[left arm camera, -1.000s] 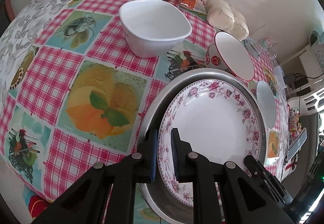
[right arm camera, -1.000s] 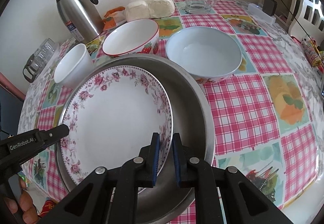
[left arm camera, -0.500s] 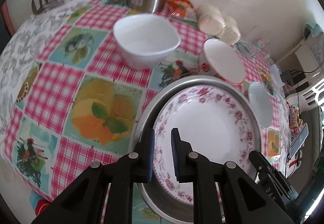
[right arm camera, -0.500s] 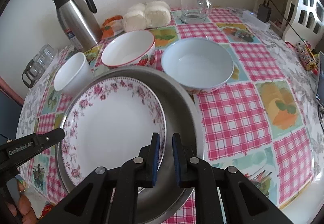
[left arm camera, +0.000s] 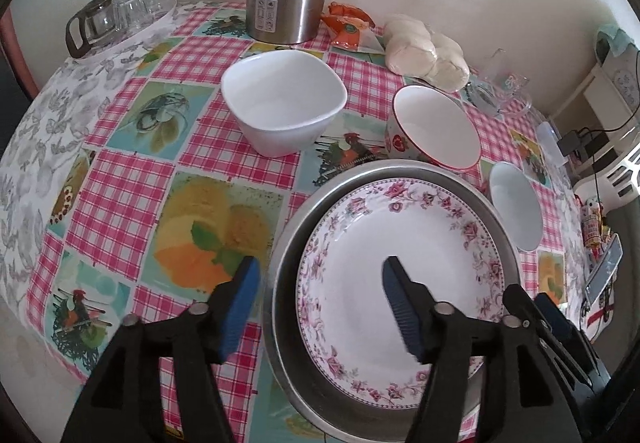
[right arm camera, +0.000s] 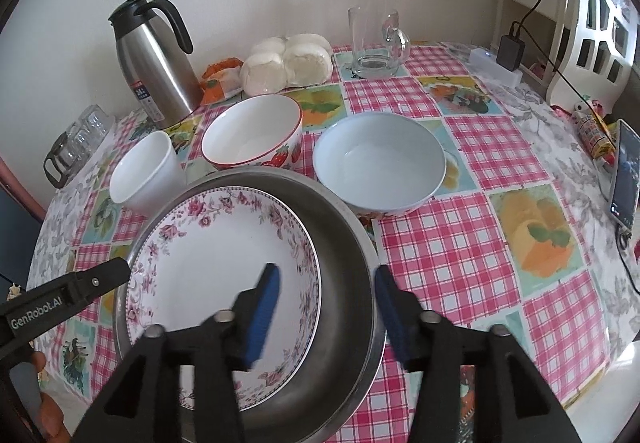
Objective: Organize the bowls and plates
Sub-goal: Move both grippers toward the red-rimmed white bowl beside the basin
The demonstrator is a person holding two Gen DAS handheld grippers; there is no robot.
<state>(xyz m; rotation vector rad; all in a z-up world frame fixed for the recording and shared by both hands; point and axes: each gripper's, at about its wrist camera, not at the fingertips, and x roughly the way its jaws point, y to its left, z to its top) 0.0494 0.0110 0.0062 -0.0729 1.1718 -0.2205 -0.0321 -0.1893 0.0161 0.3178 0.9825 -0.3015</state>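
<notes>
Since the plate (left arm camera: pixel 400 275) sat nested in the pan (left arm camera: pixel 496 211) on the bench, both grippers, left (left arm camera: pixel 320 283) and right (right arm camera: pixel 326 293), were opening, straddling opposite rims, pads touching nothing, probably letting go.

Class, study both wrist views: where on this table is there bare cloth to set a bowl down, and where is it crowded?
Free: the cloth left of the metal basin, in front of the square white bowl; and the stretch right of the basin, between the pale blue bowl and the phone. Crowded: the back, with flask, buns, glass mug and strawberry bowl.
</notes>
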